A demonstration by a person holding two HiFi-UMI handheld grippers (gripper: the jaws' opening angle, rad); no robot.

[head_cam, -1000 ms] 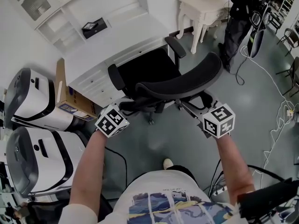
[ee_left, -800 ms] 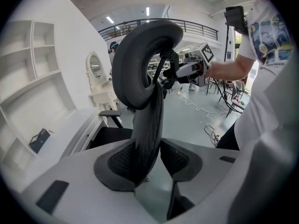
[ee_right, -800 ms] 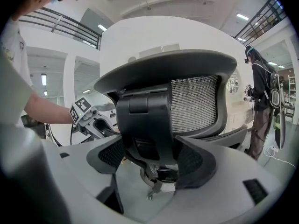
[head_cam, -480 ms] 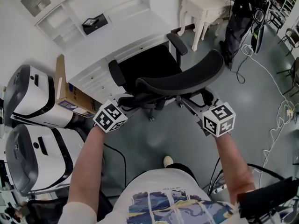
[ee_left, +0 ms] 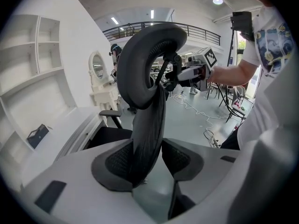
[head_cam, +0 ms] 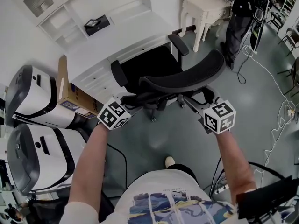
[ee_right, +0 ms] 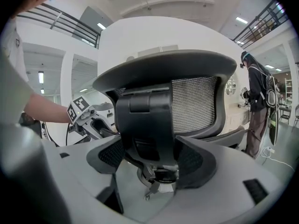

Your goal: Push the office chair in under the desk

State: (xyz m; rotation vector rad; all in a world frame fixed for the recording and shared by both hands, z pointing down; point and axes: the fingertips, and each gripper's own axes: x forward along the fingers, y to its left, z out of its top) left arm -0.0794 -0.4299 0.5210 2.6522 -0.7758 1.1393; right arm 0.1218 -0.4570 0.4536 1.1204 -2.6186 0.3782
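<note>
Where the office chair (head_cam: 182, 80) stands: on the floor facing the white desk (head_cam: 117, 36), seat front already in the knee gap, backrest (head_cam: 187, 78) out in the room.
Way to push: the desk lies beyond the chair from both hands, up and to the left in the head view, so I judge the shove must go straight ahead.
Long axis: the backrest runs crosswise between the hands, slanting from lower left to upper right.
Left gripper (ee_left: 152, 164): at the backrest's left end, nearer the desk. Its fingers (ee_left: 117, 164) are spread and have just been opening. The backrest edge stands between them against the left pad, with a gap at the right pad.
Right gripper (ee_right: 156, 160): behind the backrest's middle, fingers (ee_right: 196, 160) pinching the black bracket (ee_right: 145, 125) on both sides, as far as I can judge.
Nearer hand: both are at the chair, neither needing to reach.
Cardboard box (head_cam: 65, 94): on the floor beside the desk's left end, contents hidden.
Shelf (head_cam: 60, 29): above the desk, holding one small dark flat thing (head_cam: 96, 24).
</note>
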